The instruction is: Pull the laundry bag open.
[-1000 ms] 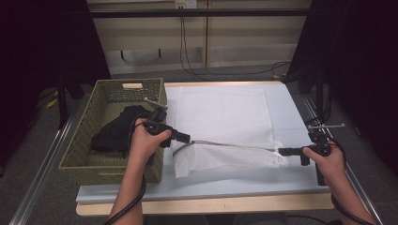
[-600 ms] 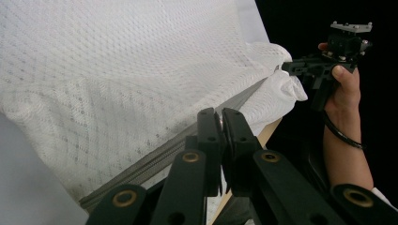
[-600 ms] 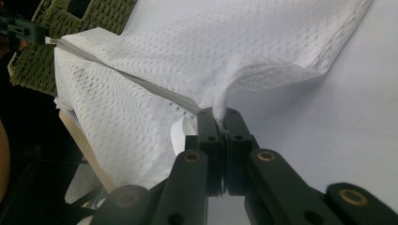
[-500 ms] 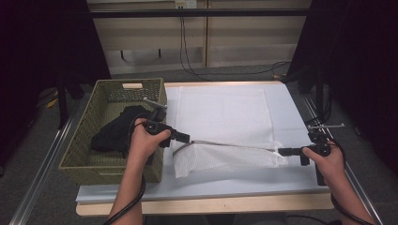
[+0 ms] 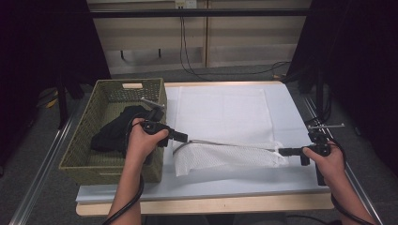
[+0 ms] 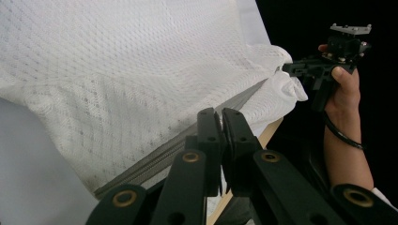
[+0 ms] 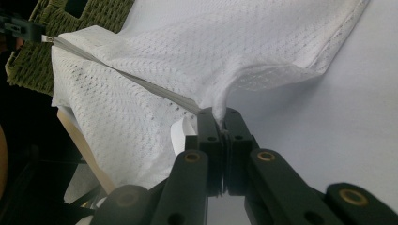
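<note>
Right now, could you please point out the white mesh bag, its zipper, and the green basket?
white mesh bag (image 5: pixel 225 157): high view, middle of the mesh.
zipper (image 6: pixel 197 133): left gripper view, grey zipper band.
green basket (image 5: pixel 80 150): high view, left wall.

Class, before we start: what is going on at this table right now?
A person holds a two-jaw gripper in each hand and stretches a white mesh laundry bag between them above the table. The left gripper is shut on the zipper end near the green wicker basket; the right gripper is shut on the bag's other end. The zipper edge is pulled taut. Dark clothing lies in the basket.
</note>
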